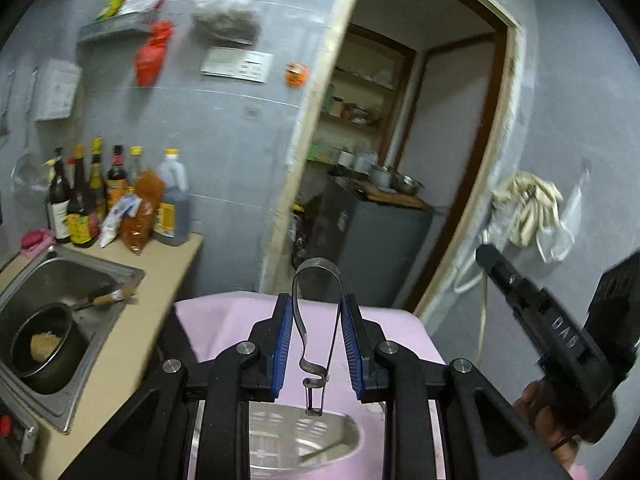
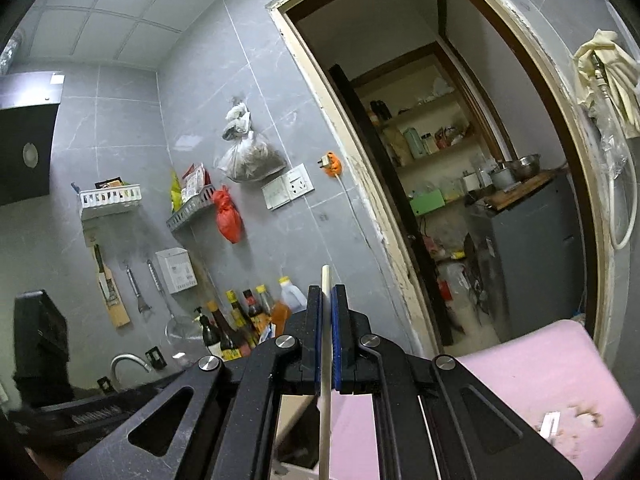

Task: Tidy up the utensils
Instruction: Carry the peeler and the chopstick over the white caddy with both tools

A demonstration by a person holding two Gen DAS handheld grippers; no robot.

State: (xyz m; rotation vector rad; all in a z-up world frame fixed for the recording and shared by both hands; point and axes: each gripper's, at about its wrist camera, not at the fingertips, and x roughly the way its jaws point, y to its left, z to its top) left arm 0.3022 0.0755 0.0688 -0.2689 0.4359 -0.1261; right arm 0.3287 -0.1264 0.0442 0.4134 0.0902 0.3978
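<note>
A metal slotted ladle [image 1: 316, 320] hangs by its looped handle between the left gripper [image 1: 317, 332] pads, bowl below the jaws (pink surface [image 1: 224, 320] beneath). The right gripper [image 2: 328, 344] is clamped on 1 pale chopstick [image 2: 325, 320], poking past its fingertips.

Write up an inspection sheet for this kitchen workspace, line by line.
Surface: pink cloth beside the counter.
Job's things: metal clip-handled utensil in left tongs; pale stick in right tongs; perforated steel container below.
Clutter: sauce bottles; pot in sink.
Grippers: both shut on their items.
Cables: white cord from orange plug.
Surroundings: grey tiled wall, doorway to pantry shelves.
</note>
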